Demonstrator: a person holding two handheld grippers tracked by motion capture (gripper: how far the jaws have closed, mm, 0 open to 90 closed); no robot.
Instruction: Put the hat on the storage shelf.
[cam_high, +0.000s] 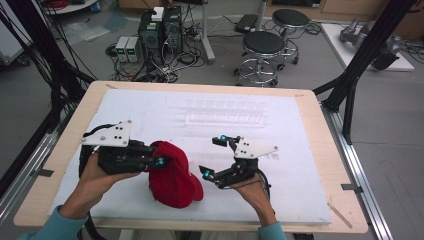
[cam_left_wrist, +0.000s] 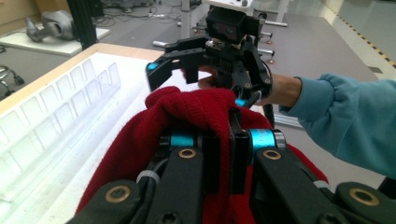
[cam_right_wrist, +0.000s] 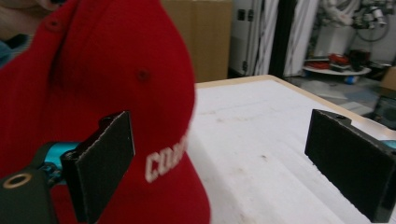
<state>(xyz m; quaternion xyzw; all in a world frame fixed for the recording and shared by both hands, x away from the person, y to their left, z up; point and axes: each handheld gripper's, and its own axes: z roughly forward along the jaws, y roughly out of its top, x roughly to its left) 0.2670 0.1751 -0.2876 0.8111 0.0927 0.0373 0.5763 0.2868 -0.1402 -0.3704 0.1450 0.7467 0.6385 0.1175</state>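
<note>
L hand-held gripper (cam_high: 159, 161) is clamping a fold of the red knitted fabric cap w/ white lettering (cam_high: 172, 175), jaws closed tight on the cloth; in the left gripper view the fabric (cam_left_wrist: 187, 112) is bunching up over the jaw tips. Cap is sitting on the white foam sheet (cam_high: 300, 165) covering the light wooden worktop (cam_high: 320, 125), near the front edge, between the two hands, its L side lifted by the grip. R hand-held gripper (cam_high: 212, 157) is hanging just beside the cap's R side, jaws standing wide apart, nothing between them; right gripper view is showing one pad close to the cap (cam_right_wrist: 116, 84) near the lettering, contact unclear. Clear plastic compartment tray (cam_high: 225, 114) is lying further back on the foam, well apart from the cap.
</note>
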